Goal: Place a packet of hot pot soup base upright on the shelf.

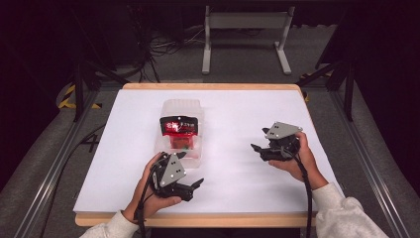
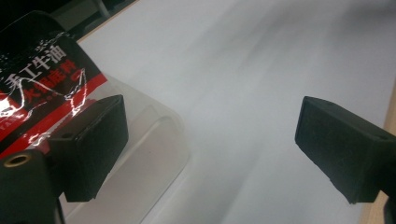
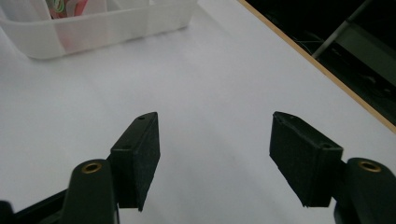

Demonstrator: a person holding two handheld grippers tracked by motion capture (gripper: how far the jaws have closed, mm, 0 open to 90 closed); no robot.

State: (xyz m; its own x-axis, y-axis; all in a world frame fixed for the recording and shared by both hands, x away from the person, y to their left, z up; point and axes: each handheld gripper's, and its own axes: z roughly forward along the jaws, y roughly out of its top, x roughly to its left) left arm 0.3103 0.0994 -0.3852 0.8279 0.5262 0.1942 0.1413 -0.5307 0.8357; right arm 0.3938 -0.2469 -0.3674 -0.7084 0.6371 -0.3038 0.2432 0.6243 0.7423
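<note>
Red-and-black packet [image 1: 180, 127] in a clear tub [image 1: 174, 108], printed "手工牛油".
Left hand-held gripper [image 1: 190, 172] at its 6 o'clock and right hand-held gripper [image 1: 257, 141] at 3 o'clock, both gaping, empty.

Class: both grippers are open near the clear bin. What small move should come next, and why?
Probably ease the left gripper toward the red-and-black packet in the clear bin: its jaws stand open beside the bin, nearer than the right gripper, and hold nothing.

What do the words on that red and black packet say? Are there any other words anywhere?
"手工牛油": white characters on the black top of the packet, read in the left gripper view.
A larger white line on its red band below is creased and glared, too blurred to read.
In the high view the packet's print is too small to read.
No other text: the clear container and grippers bear none.
</note>
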